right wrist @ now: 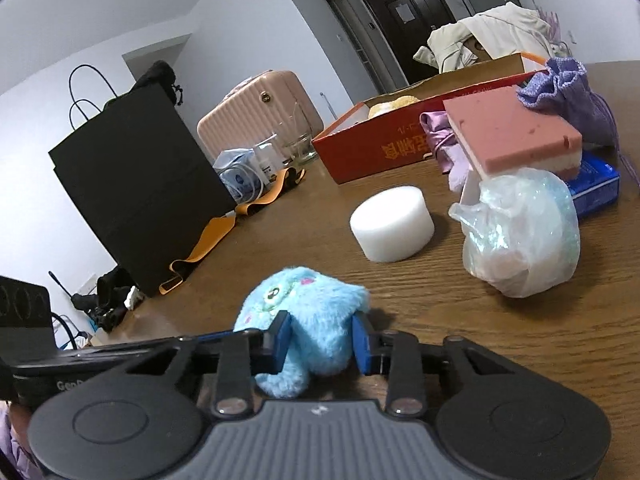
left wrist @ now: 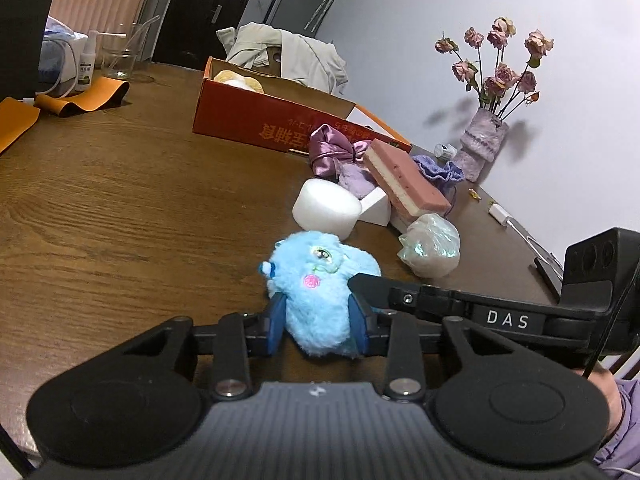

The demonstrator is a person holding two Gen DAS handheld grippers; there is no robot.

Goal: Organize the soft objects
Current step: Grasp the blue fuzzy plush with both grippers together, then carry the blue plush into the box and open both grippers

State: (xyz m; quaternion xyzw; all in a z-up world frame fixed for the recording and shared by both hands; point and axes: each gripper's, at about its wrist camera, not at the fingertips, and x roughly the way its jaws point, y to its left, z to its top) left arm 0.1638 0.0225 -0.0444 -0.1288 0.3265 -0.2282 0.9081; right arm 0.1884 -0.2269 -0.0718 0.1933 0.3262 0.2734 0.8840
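A fluffy blue plush toy lies on the wooden table close in front of both cameras. My left gripper is shut on it, with the blue pads pressed into the fur on both sides. My right gripper is shut on the same blue plush toy and squeezes its rear. In the left wrist view the right gripper reaches in from the right, one of its fingers against the toy. Farther back stands an open red cardboard box with a cream plush inside.
Beyond the toy lie a white foam cylinder, a pink sponge block, a plastic-wrapped bundle, a purple satin bow and a purple pouch. A vase of dried roses stands by the wall. A black bag stands at the left.
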